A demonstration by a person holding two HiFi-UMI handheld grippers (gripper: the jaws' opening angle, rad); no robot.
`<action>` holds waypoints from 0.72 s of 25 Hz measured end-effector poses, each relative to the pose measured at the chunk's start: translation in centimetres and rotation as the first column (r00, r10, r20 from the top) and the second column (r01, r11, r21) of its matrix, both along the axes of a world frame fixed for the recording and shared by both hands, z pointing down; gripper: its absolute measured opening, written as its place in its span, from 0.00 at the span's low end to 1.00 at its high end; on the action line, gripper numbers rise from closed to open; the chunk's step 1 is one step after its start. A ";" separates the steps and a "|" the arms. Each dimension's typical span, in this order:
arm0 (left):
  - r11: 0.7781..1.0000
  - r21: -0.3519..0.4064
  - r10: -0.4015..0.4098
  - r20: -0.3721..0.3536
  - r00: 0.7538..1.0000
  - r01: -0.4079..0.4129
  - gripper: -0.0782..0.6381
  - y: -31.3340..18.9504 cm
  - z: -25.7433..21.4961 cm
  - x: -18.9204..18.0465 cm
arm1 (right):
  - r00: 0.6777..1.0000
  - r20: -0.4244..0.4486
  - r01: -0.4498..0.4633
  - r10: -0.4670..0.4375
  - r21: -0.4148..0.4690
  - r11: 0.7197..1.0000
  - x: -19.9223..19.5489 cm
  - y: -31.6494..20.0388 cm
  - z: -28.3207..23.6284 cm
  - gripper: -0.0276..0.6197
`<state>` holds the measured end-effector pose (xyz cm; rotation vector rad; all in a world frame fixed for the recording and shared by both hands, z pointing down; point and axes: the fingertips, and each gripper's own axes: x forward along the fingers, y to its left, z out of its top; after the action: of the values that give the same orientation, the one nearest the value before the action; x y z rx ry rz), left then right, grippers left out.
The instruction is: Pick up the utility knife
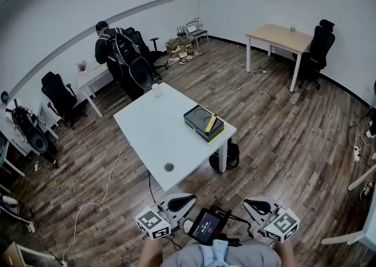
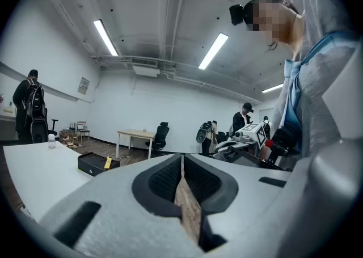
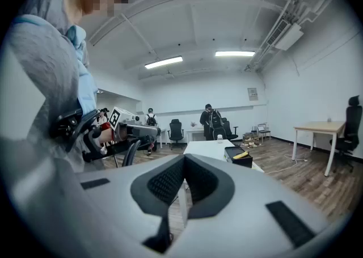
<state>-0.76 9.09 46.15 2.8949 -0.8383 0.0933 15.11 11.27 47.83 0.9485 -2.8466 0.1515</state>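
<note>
The yellow utility knife lies across a black box near the right edge of the white table. Both grippers are held low by the person's waist, well short of the table. My left gripper and my right gripper are both shut with nothing between the jaws. In the left gripper view the knife is small and far off to the left, beyond the shut left gripper. The right gripper view has the knife on the box, ahead of the right gripper.
A cup stands at the table's far end, and a round grommet sits near its front. A black bag lies under the table. A person with a backpack stands behind. A wooden desk, office chairs and floor cables surround.
</note>
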 end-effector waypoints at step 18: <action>0.996 -0.025 0.082 0.030 0.996 -0.082 0.15 -0.9 1.4 1.3 | 1.000 -0.021 0.002 -0.002 -0.001 1.000 -0.3 -0.2 1.0 0.09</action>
<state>0.52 8.17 47.56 2.9128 -0.7179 0.1557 14.77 11.11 48.83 0.9411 -2.8282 0.1411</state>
